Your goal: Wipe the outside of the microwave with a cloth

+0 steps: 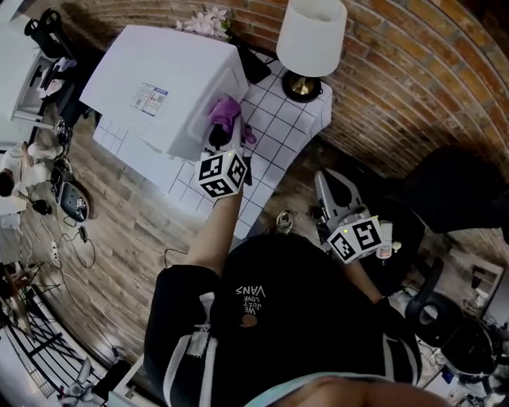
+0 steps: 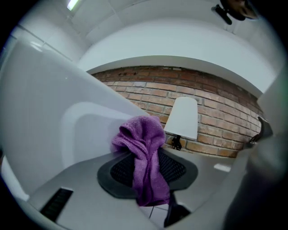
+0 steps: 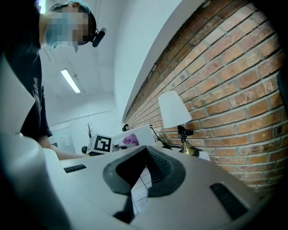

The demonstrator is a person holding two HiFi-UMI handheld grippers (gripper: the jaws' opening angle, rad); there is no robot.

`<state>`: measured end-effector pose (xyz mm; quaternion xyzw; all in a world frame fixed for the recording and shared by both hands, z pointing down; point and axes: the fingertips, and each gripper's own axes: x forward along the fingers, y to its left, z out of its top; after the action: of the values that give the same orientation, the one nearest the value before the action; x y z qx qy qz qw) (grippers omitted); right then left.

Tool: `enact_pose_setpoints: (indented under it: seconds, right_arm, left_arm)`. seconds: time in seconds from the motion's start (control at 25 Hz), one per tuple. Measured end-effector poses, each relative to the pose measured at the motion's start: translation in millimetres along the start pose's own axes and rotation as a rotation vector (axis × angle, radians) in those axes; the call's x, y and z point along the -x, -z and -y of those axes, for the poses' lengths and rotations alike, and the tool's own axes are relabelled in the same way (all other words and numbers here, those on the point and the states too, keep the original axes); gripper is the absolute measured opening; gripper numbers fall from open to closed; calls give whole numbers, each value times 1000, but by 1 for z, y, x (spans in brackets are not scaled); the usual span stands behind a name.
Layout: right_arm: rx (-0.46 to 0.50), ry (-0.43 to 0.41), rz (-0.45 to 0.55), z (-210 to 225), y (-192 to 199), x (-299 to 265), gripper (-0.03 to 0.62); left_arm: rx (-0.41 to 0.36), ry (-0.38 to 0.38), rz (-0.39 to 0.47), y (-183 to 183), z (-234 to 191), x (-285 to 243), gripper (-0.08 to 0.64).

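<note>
The white microwave (image 1: 159, 79) stands on a white tiled table (image 1: 278, 119). My left gripper (image 1: 223, 133) is shut on a purple cloth (image 1: 225, 114), which rests bunched against the microwave's right side. In the left gripper view the cloth (image 2: 145, 157) hangs between the dark pads (image 2: 173, 168), with the microwave's white wall (image 2: 40, 112) close on the left. My right gripper (image 1: 324, 180) hangs off the table's near right corner, shut on nothing. From the right gripper view (image 3: 145, 155) the microwave (image 3: 141, 134) and cloth (image 3: 130, 140) are far off.
A white-shaded lamp (image 1: 312, 36) with a brass base stands at the table's far right, against the brick wall (image 1: 413, 71). Pale flowers (image 1: 208, 20) sit behind the microwave. A black chair (image 1: 461, 191) is at the right; cables and gear (image 1: 67, 199) lie on the wood floor at left.
</note>
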<state>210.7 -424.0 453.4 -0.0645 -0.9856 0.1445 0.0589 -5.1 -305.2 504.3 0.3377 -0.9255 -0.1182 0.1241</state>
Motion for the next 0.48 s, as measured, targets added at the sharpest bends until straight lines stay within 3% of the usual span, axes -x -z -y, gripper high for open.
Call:
enact_pose_setpoints:
  seconds: [0.2, 0.48]
  right_arm:
    - [5, -71, -26, -16, 8, -9, -3]
    - [5, -133, -50, -32, 17, -15, -3]
  left_arm:
    - [62, -113, -33, 34, -37, 57, 143]
    - [80, -218, -50, 56, -70, 106, 143]
